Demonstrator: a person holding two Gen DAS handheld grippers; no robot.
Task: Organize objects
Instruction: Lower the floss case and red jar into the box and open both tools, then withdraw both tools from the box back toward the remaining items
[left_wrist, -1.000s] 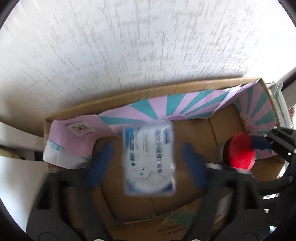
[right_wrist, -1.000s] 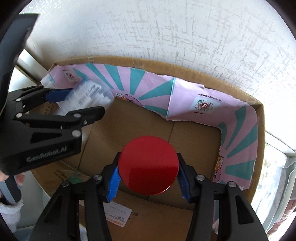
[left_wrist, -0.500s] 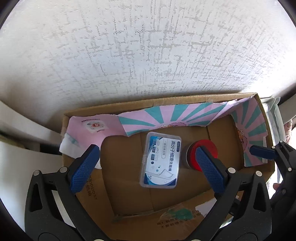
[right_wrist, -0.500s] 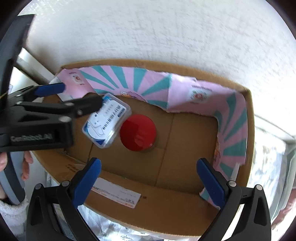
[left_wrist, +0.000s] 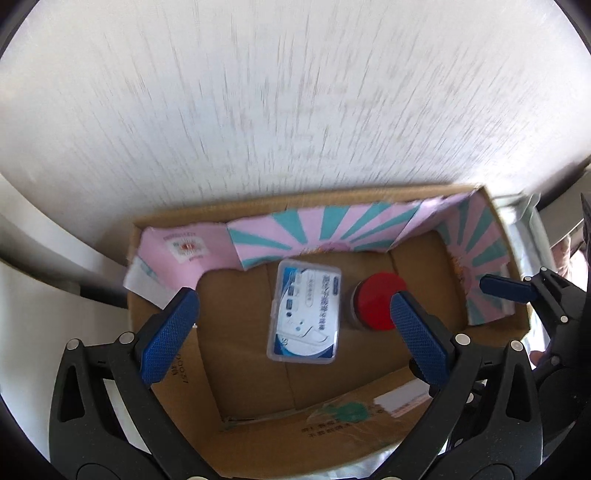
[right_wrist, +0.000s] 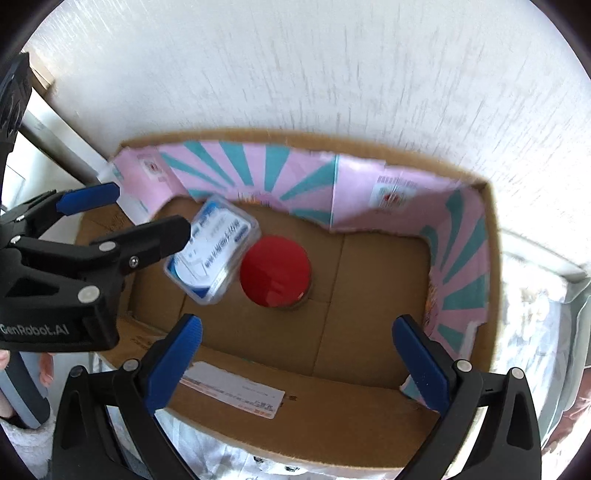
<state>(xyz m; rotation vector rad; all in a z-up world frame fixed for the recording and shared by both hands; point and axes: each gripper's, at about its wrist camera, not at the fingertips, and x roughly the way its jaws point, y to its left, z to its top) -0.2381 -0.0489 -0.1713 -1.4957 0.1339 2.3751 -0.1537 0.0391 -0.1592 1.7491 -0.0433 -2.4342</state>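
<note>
red-lidded jar (right_wrist: 275, 272), label (right_wrist: 232, 394) right view only

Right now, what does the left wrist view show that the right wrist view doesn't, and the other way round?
Only the left wrist view shows the left gripper head-on, its fingers spread wide with nothing between them, and a green mark on the box's near flap.

Only the right wrist view shows the right gripper head-on, open and empty, and a white label on the near flap.

Both show the cardboard box, with the clear plastic case and the red-lidded jar side by side on its floor.
</note>
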